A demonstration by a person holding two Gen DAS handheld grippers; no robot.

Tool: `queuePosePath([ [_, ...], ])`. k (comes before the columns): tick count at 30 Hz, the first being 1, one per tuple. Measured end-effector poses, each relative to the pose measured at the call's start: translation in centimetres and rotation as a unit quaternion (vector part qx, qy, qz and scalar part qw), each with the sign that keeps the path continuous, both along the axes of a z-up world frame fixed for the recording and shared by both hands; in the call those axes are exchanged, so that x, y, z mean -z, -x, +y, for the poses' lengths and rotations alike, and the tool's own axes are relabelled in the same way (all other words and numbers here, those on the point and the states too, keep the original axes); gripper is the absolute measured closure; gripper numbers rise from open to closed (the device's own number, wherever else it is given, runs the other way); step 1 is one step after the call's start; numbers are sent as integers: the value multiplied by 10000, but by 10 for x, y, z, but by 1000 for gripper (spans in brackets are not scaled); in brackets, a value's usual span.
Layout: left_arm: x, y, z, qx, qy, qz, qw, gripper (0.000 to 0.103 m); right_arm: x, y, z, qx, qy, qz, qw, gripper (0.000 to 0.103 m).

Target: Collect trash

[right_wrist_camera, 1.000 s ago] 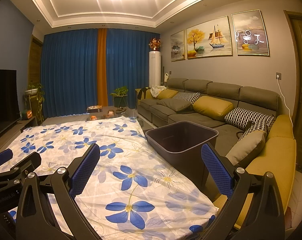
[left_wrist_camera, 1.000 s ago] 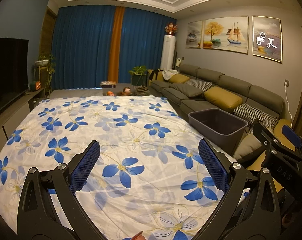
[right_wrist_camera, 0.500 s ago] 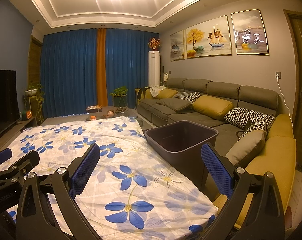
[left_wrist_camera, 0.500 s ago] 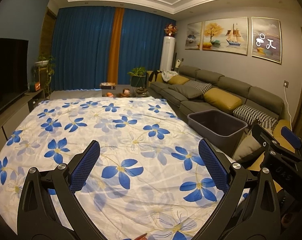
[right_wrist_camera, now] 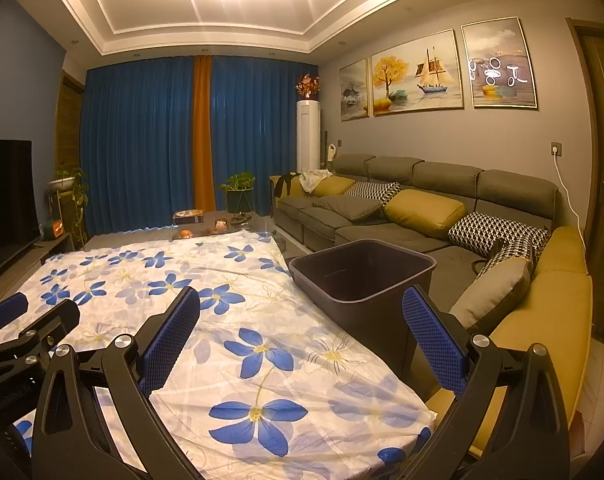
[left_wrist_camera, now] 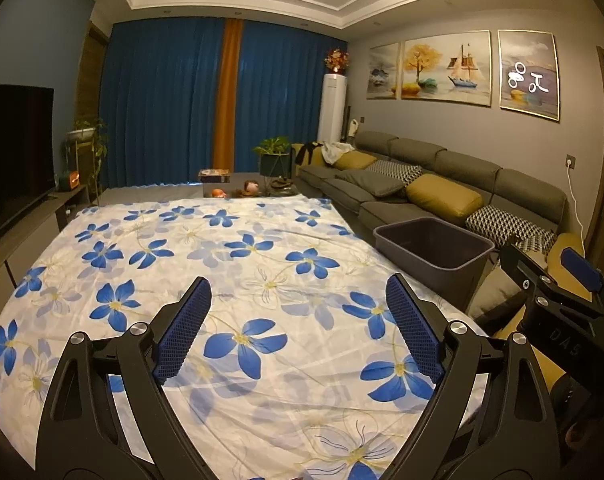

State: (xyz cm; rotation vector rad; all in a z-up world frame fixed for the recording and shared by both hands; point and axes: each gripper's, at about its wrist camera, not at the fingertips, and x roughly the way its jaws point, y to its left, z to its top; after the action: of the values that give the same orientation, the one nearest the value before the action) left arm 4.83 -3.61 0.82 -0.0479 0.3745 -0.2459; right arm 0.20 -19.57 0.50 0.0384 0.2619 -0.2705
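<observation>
A dark grey bin [left_wrist_camera: 434, 246] stands at the right edge of a table covered by a white cloth with blue flowers [left_wrist_camera: 229, 280]; it also shows in the right wrist view [right_wrist_camera: 362, 276]. I see no trash on the cloth. My left gripper [left_wrist_camera: 297, 332] is open and empty above the near part of the cloth. My right gripper [right_wrist_camera: 302, 344] is open and empty above the cloth's near right corner, close to the bin. Each gripper shows at the edge of the other's view.
A grey sofa [right_wrist_camera: 414, 208] with yellow and patterned cushions runs along the right wall. A TV [left_wrist_camera: 13, 152] on a low cabinet is at the left. Blue curtains, plants and a low table with small objects [left_wrist_camera: 245, 190] lie beyond the cloth.
Both views have tilted slightly, and the left view has risen a little. Both grippers stay open and empty.
</observation>
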Motion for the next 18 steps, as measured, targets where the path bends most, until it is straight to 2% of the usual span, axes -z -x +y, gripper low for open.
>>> queuePosePath([
  [18,1,0,2,-86,44,63,9999,16,5,1,0,-29,2,41,10000,6],
])
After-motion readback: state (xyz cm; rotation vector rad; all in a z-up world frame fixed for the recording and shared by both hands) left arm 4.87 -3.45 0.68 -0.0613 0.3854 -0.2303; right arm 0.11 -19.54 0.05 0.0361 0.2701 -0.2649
